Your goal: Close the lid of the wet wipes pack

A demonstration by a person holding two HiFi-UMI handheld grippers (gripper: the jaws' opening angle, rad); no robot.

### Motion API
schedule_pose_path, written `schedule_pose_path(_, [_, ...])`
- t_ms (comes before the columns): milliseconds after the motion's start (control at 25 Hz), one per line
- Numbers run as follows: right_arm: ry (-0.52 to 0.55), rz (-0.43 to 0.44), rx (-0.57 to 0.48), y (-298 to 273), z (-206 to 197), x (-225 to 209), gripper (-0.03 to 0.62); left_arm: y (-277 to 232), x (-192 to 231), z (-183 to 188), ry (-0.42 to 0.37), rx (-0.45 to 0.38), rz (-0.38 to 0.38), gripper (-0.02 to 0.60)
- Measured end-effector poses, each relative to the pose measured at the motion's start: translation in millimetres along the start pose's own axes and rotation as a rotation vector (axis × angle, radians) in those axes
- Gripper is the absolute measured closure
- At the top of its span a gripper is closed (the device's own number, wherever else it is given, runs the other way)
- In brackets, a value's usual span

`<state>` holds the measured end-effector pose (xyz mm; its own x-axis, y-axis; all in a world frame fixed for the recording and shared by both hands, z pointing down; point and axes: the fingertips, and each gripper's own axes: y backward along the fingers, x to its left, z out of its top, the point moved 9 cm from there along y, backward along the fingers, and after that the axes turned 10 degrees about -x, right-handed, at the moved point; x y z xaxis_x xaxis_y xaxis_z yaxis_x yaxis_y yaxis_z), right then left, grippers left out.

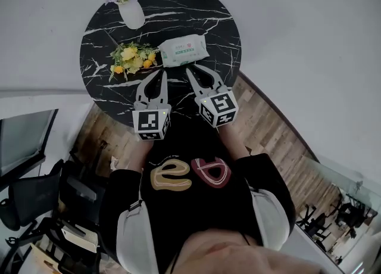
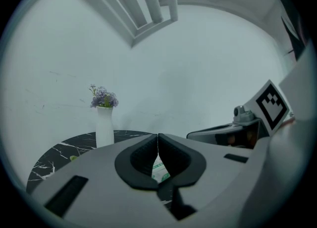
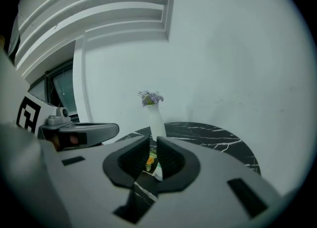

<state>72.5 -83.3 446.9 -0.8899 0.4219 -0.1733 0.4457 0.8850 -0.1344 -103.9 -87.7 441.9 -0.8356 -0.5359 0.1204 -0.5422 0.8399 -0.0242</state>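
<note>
A round black marble-look table (image 1: 196,11) with white veins carries everything, and places here are given from the white soft wet wipes pack with green print (image 1: 183,50), which lies flat near the table's middle. Whether its lid is down is too small to tell; the top face looks flat.

Far to the left of the pack and beyond it stands a white ceramic vase of purple flowers (image 1: 132,13), upright. Just beside the pack's left end lies a bunch of yellow flowers with green leaves (image 1: 132,58).

The left gripper (image 1: 161,73) hangs just on the near side of the pack's left half. Its jaws are closed tip to tip with nothing between them, and a sliver of the pack shows behind them.

The right gripper (image 1: 199,70) hangs on the near side of the pack's right half, not touching it. Its jaws stand a narrow gap apart, holding nothing.
</note>
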Motion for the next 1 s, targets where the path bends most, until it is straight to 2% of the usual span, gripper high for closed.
schedule_pose_path(80, [0.015, -0.019, -0.021, 1.1, -0.3, 3.2, 0.566, 2.3, -0.2, -2.0, 0.005, 0.006, -0.004, 0.563])
schedule_pose_path(200, [0.029, -0.031, -0.041, 3.4, -1.0, 7.9, 0.582, 5.4, -1.2, -6.5, 0.015, 0.019, -0.006, 0.563])
schedule_pose_path(560, [0.079, -0.009, -0.027, 3.5, -7.9, 24.4, 0.583, 11.8, 1.2, -4.8, 0.014, 0.004, -0.016, 0.563])
schedule_pose_path(1000, [0.190, 0.002, -0.063, 4.7, -9.9, 40.2, 0.585, 22.4, 4.1, -5.6, -0.055, -0.003, -0.038, 0.563])
